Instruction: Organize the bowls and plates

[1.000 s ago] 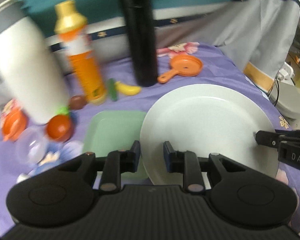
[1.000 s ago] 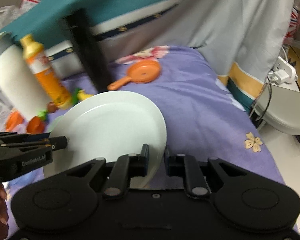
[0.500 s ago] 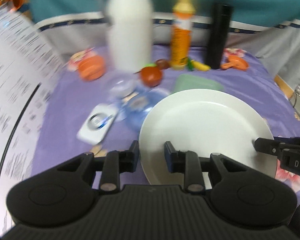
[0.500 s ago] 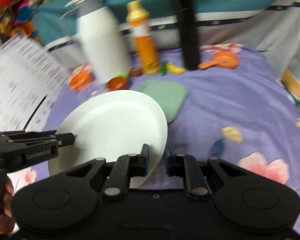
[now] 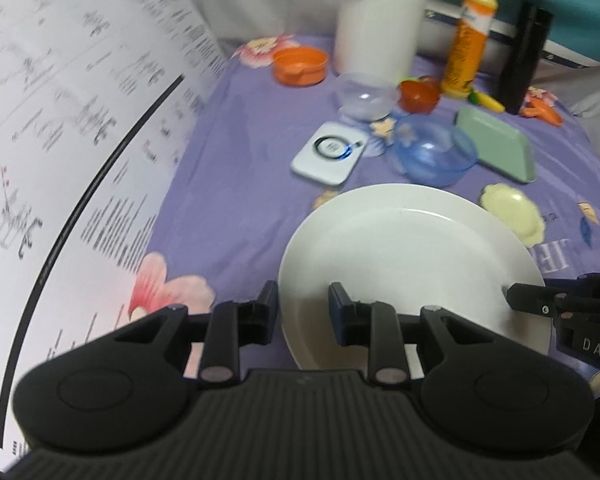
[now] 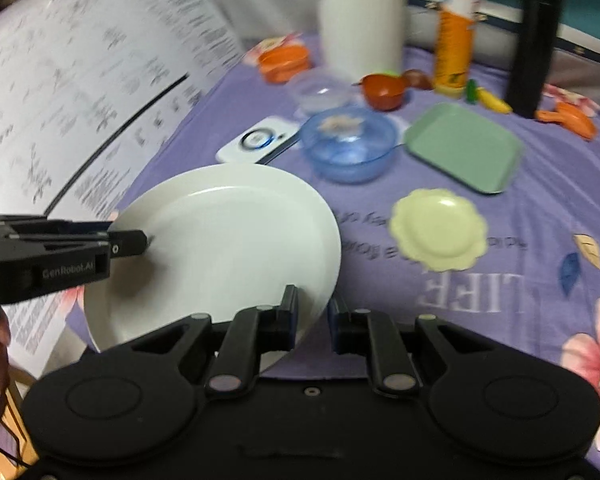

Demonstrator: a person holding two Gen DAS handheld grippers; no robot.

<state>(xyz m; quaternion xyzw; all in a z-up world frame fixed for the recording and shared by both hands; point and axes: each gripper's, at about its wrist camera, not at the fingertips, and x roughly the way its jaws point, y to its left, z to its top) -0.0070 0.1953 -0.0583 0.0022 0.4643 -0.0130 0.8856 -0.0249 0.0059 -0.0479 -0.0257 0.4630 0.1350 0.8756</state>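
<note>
A large white plate is held in the air by both grippers. My left gripper is shut on its left rim. My right gripper is shut on its right rim; the plate also shows in the right wrist view. On the purple cloth beyond lie a blue bowl, a green rectangular plate, a small pale yellow scalloped plate, a clear bowl and an orange bowl.
A large printed sheet stands along the left. At the back stand a white jug, an orange bottle and a black cylinder. A white flat device, a red bowl and toy foods lie near.
Both grippers have carried the white plate leftward and back from the far right of the cloth. The printed sheet and the small yellow plate have come into view.
</note>
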